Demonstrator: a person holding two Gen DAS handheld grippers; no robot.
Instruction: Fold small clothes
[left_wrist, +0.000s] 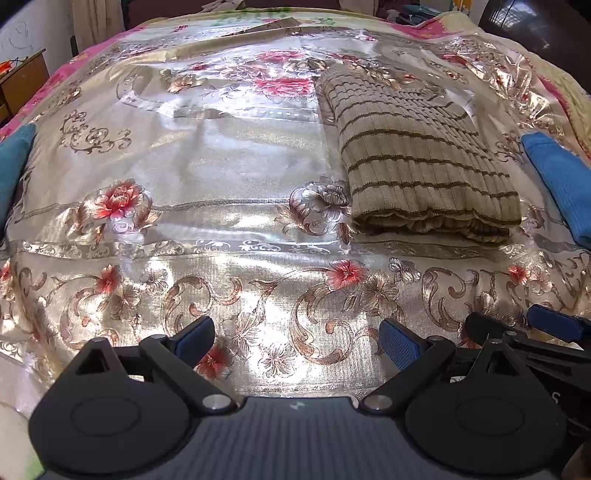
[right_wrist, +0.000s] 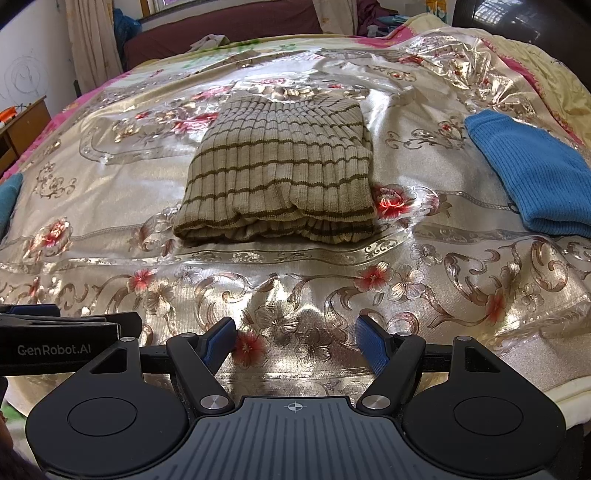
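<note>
Beige ribbed knit garment with thin brown stripes (right_wrist: 277, 170) lies folded on the shiny floral bedcover (right_wrist: 295, 288), ahead of both tongs. Left gripper (left_wrist: 295, 339) and right gripper (right_wrist: 295, 343) gape wide, holding nothing.

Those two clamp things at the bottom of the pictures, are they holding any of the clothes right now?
No. The left gripper and right gripper are both open and empty above the floral cover. The folded striped garment lies untouched.

folded sweater (right_wrist: 277, 170) on bedspread (right_wrist: 295, 295), knit garment (right_wrist: 532, 173) right
</note>
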